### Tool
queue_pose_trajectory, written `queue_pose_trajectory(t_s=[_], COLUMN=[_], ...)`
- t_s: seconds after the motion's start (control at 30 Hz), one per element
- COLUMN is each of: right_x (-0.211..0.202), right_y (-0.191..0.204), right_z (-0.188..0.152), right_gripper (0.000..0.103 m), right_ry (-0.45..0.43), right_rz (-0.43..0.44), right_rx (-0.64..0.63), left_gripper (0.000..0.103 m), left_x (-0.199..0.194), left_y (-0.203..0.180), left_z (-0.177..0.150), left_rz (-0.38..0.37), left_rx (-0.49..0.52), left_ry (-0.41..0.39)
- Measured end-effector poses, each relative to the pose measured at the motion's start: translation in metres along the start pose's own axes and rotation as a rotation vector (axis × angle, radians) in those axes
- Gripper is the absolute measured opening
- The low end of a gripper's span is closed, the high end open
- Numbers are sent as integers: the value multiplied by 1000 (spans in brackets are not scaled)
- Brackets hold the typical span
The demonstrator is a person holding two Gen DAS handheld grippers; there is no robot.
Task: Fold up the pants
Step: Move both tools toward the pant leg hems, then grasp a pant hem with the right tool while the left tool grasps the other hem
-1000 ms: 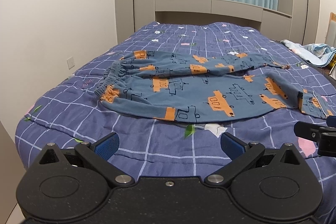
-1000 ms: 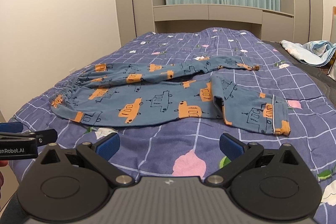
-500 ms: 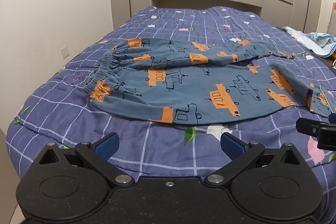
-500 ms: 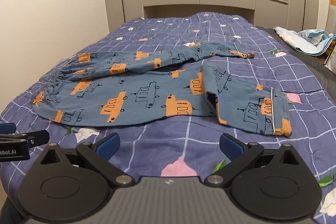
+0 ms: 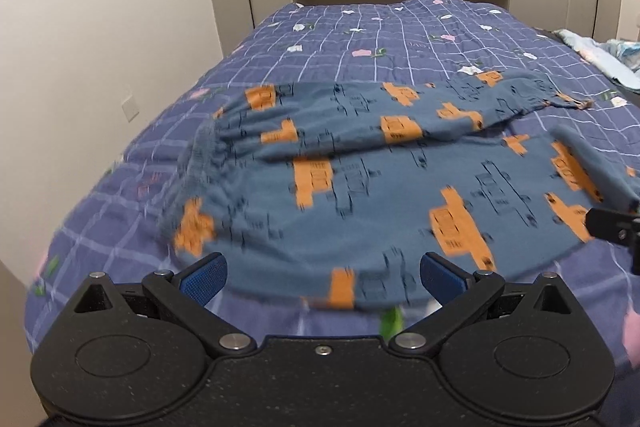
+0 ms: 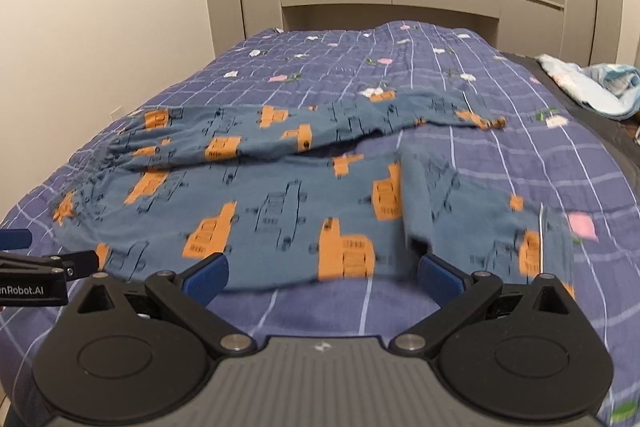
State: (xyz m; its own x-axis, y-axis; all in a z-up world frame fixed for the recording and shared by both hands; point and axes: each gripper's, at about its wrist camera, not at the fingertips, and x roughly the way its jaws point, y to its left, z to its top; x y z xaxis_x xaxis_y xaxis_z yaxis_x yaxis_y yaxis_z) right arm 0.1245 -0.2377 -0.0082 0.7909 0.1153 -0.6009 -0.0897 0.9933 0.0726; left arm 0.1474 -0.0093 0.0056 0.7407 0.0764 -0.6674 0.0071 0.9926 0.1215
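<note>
Left wrist view: the left gripper is wide open, holding nothing, and is moving closer. The pants are now filling the view, lying on the bed toward 12 o'clock.

Right wrist view: the right gripper is also open and getting closer, so grabbing is probably coming next. At 9 o'clock, a label is reading "enRobot.AI".

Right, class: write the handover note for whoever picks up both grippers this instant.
Left gripper: open, empty, at the near edge of the pants.
Right gripper: open, empty, near the folded-back cuff.
Pants lie spread across the quilt, elastic waistband on the left, legs towards the right.
Done: no fold made, nothing gripped.
Left: grip, then every fold.
</note>
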Motion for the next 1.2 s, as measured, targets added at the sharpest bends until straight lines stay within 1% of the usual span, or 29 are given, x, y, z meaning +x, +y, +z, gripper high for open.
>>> queue_pose_trajectory(t_s=[0.1, 0.2, 0.27, 0.37, 0.53, 0.6, 0.7, 0.8, 0.9, 0.97, 1.07, 1.17, 1.2], right_x=[15, 33, 48, 75, 125, 148, 186, 224, 256, 272, 294, 311, 316], right_y=[-7, -16, -22, -29, -31, -34, -40, -41, -32, -25, -18, -18, -19], right_z=[20, 46, 67, 93, 134, 149, 172, 190, 200, 205, 212, 220, 221], right_gripper=[103, 103, 103, 103, 103, 103, 103, 103, 103, 103, 103, 103, 103], right_ry=[-11, -30, -45, -64, -36, -22, -2, 18, 46, 69, 105, 132, 137], right_rz=[40, 76, 110, 136, 189, 220, 281, 293, 298, 305, 380, 466, 481], right_rx=[-16, -47, -79, -137, -267, -279, -263, -305, -401, -462, -496, -463, -452], left_gripper=[102, 102, 103, 102, 102, 103, 103, 103, 103, 103, 103, 103, 103], left_x=[14, 33, 49, 74, 113, 129, 153, 175, 194, 206, 222, 235, 240], left_y=[8, 21, 30, 42, 58, 61, 63, 62, 62, 62, 64, 71, 74], left_z=[25, 51, 68, 93, 129, 141, 157, 169, 178, 181, 186, 191, 193], left_rz=[33, 79, 108, 143, 175, 184, 184, 189, 171, 147, 65, -43, -76], left_rx=[35, 41, 41, 36, 58, 84, 120, 162, 187, 207, 232, 259, 266], left_ry=[-21, -44, -44, -41, -70, -83, -92, -95, -90, -84, -69, -55, -48])
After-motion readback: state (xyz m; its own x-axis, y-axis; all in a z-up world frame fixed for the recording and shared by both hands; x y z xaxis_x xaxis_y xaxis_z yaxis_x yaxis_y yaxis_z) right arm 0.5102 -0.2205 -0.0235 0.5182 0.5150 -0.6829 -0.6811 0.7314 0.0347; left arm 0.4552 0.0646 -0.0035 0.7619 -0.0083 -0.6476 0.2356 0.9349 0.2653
